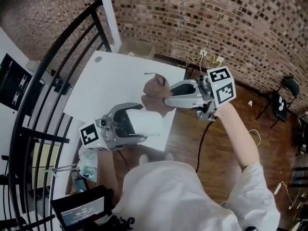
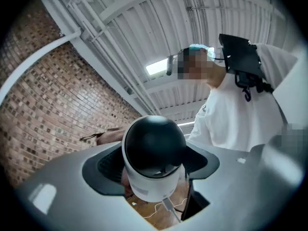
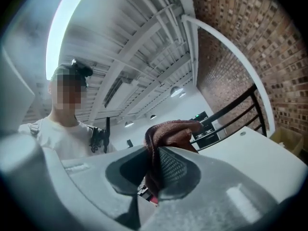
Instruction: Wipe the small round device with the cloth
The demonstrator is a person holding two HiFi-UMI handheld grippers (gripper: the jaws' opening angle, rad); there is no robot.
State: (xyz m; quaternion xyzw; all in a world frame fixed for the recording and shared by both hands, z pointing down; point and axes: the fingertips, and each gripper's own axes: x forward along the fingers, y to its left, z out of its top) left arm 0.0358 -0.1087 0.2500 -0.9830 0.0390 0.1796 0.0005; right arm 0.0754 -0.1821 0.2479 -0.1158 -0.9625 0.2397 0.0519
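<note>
1 small round device (image 2: 153, 153), white-bodied with a black dome, sits clamped between the wide-set jaws of your left gripper (image 1: 142, 124), held over the near edge of the white table (image 1: 110, 85). Its dome faces back toward that gripper. Just beyond its white side hangs the reddish-brown cloth (image 1: 156, 91), pinched tight in your right gripper (image 3: 153, 174). Whether they touch is unclear. The wipe likely needs the cloth brought toward you.

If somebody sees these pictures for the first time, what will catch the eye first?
The left gripper clamps a small round device, white with a black dome, over the near edge of the white table. Close beside it, the right gripper pinches a bunched brown cloth. A brick wall fills the background.
</note>
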